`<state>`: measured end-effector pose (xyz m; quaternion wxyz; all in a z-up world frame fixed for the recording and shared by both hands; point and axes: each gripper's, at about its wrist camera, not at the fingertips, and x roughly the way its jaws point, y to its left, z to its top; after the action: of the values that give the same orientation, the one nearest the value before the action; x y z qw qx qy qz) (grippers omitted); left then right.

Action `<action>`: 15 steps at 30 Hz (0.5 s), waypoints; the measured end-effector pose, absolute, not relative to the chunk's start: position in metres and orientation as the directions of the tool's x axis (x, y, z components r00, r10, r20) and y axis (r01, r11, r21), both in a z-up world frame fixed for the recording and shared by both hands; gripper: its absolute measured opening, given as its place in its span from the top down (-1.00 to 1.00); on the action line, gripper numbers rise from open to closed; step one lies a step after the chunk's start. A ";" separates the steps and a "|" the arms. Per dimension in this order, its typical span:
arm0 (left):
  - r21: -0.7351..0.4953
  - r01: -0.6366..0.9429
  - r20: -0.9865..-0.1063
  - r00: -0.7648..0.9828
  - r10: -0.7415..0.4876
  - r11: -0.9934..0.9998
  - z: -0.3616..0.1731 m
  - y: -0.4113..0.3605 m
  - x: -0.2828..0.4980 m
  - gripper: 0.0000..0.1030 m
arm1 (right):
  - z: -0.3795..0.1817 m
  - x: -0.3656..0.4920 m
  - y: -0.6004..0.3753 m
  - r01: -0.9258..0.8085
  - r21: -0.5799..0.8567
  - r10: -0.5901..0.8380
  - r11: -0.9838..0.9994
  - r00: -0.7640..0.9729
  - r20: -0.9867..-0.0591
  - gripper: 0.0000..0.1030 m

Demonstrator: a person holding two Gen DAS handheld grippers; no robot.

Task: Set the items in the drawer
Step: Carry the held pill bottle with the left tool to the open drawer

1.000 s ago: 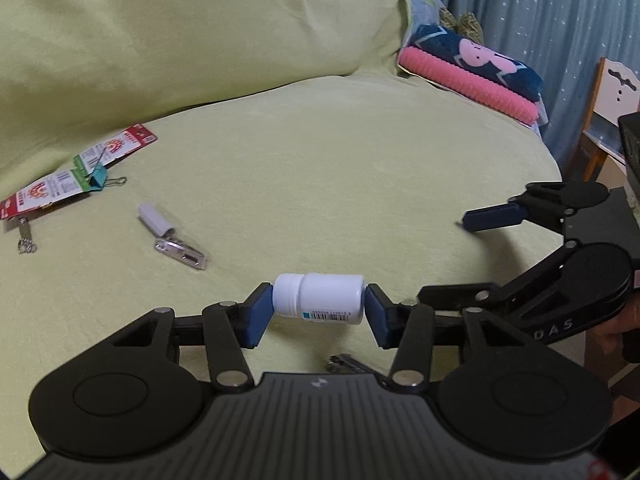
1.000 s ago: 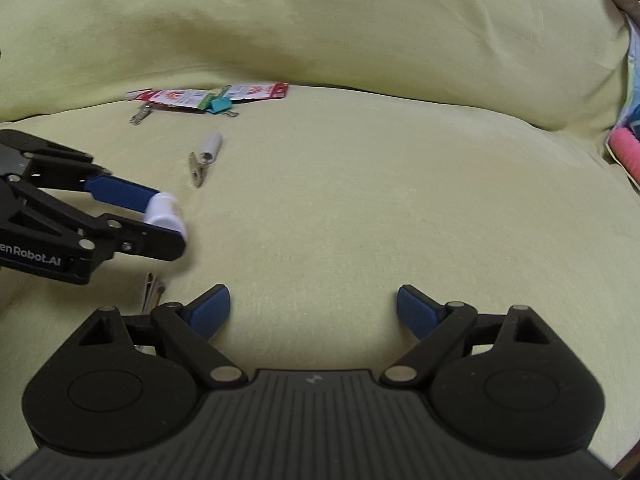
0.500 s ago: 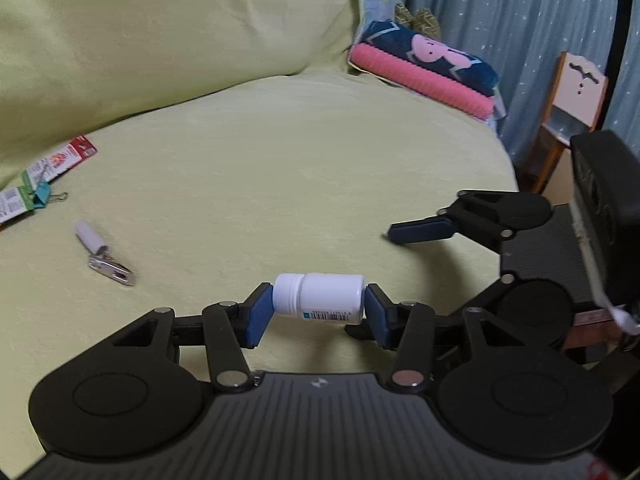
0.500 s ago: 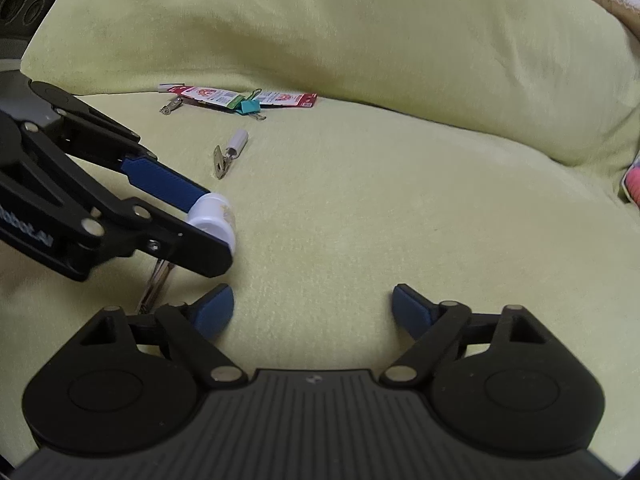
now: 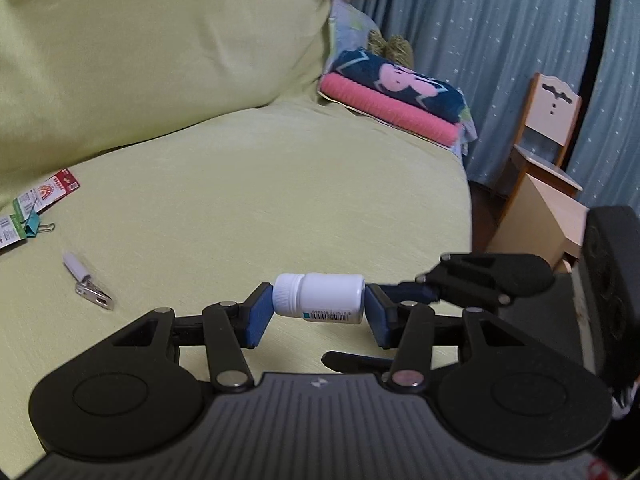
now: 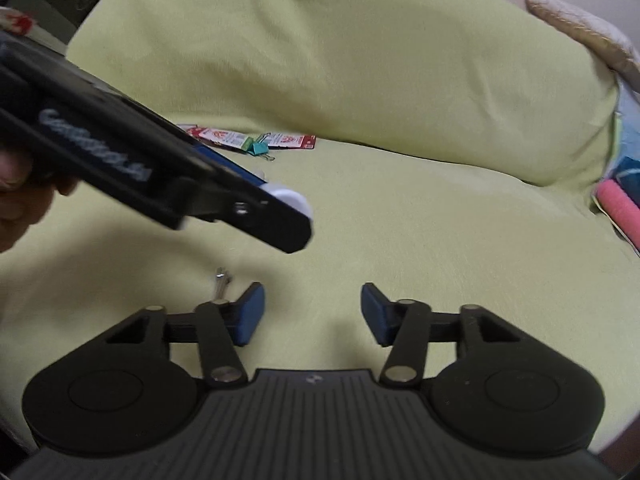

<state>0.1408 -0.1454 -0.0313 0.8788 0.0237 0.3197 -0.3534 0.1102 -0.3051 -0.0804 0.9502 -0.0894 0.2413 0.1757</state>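
Observation:
My left gripper (image 5: 319, 312) is shut on a small white pill bottle (image 5: 320, 295), held sideways above the yellow-green sofa seat (image 5: 260, 200). In the right wrist view the same bottle (image 6: 294, 200) shows at the tip of the left gripper, blurred, crossing from the left. My right gripper (image 6: 312, 312) is open with nothing between its blue pads, low over the seat; it also appears at the right edge of the left wrist view (image 5: 404, 320). A metal clip with a white handle (image 5: 86, 280) and tags on a teal binder clip (image 5: 36, 216) lie on the seat. No drawer is in view.
Folded pink and navy towels (image 5: 400, 96) rest at the sofa's far end. A small wooden chair (image 5: 548, 128) and a pale box (image 5: 540, 216) stand beyond the sofa by a blue curtain. A key (image 6: 221, 280) lies on the seat. A hand (image 6: 16, 192) holds the left gripper.
The left gripper has swung rightward with the bottle, bringing the towels, chair and curtain into view. In the right wrist view the left gripper has moved closer, across the frame.

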 end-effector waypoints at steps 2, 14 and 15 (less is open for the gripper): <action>-0.174 0.652 -0.576 0.541 -0.613 0.738 -0.025 -0.149 0.128 -0.04 | -0.077 0.092 -0.307 -0.360 -0.066 0.288 0.931 0.832 -0.474 0.31; -0.142 0.741 -0.545 0.495 -0.676 0.657 0.020 -0.171 0.030 -0.04 | -0.036 -0.018 -0.325 -0.312 -0.054 0.268 0.949 0.883 -0.386 0.62; -0.138 0.751 -0.545 0.487 -0.683 0.646 0.023 -0.174 0.022 -0.04 | -0.033 -0.027 -0.326 -0.310 -0.055 0.268 0.949 0.885 -0.381 0.63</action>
<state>0.0223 -0.1738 0.0233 0.8603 0.0594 0.2878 -0.4166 -0.0266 -0.3262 -0.0327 0.9692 -0.0570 0.1877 0.1491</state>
